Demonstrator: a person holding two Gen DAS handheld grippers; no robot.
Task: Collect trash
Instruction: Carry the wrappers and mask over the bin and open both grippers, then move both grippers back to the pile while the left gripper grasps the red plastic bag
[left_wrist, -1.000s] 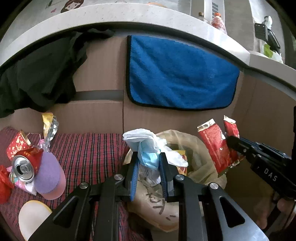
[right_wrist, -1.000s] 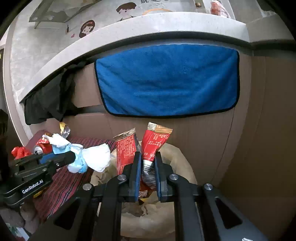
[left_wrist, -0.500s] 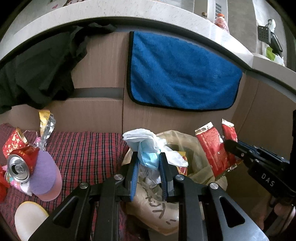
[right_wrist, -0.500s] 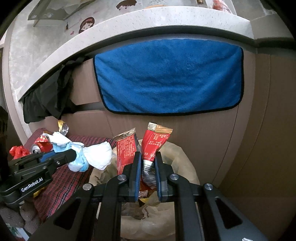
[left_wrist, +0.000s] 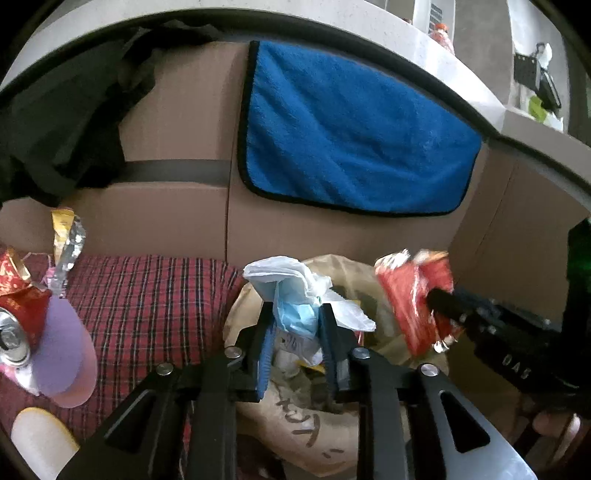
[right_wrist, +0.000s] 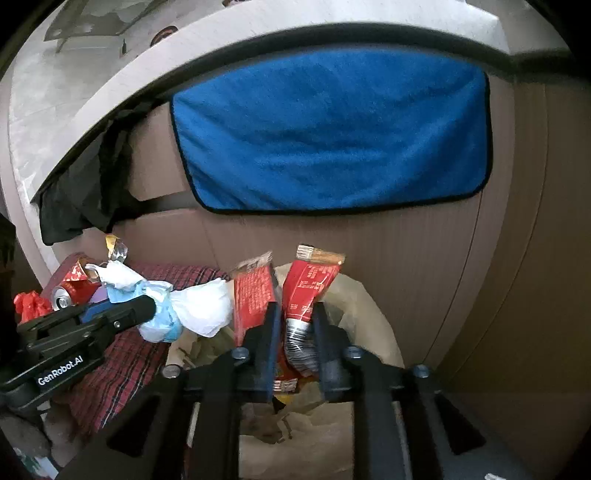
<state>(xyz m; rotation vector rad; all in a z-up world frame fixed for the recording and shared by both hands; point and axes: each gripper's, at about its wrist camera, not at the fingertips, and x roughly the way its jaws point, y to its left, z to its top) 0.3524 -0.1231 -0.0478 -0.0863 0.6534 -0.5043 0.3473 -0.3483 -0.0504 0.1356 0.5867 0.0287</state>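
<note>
My left gripper (left_wrist: 295, 321) is shut on a crumpled white tissue with a blue face mask (left_wrist: 297, 295) and holds it over the open tan trash bag (left_wrist: 306, 435). My right gripper (right_wrist: 293, 321) is shut on red snack wrappers (right_wrist: 308, 291) above the same bag (right_wrist: 369, 321). The right gripper shows at the right of the left wrist view (left_wrist: 480, 325) with the wrappers (left_wrist: 413, 295). The left gripper (right_wrist: 136, 314) with the tissue wad (right_wrist: 199, 310) shows at the left of the right wrist view.
On the red plaid cloth (left_wrist: 147, 302) to the left lie a red can (left_wrist: 14, 332), a purple disc (left_wrist: 62, 354), a foil wrapper (left_wrist: 66, 243) and a pale yellow disc (left_wrist: 37, 443). A blue towel (left_wrist: 351, 136) hangs on the brown panel behind.
Both grippers have moved slightly forward and lower toward the bag, each keeping its hold. The right gripper's wrappers now look blurred in the left wrist view.
</note>
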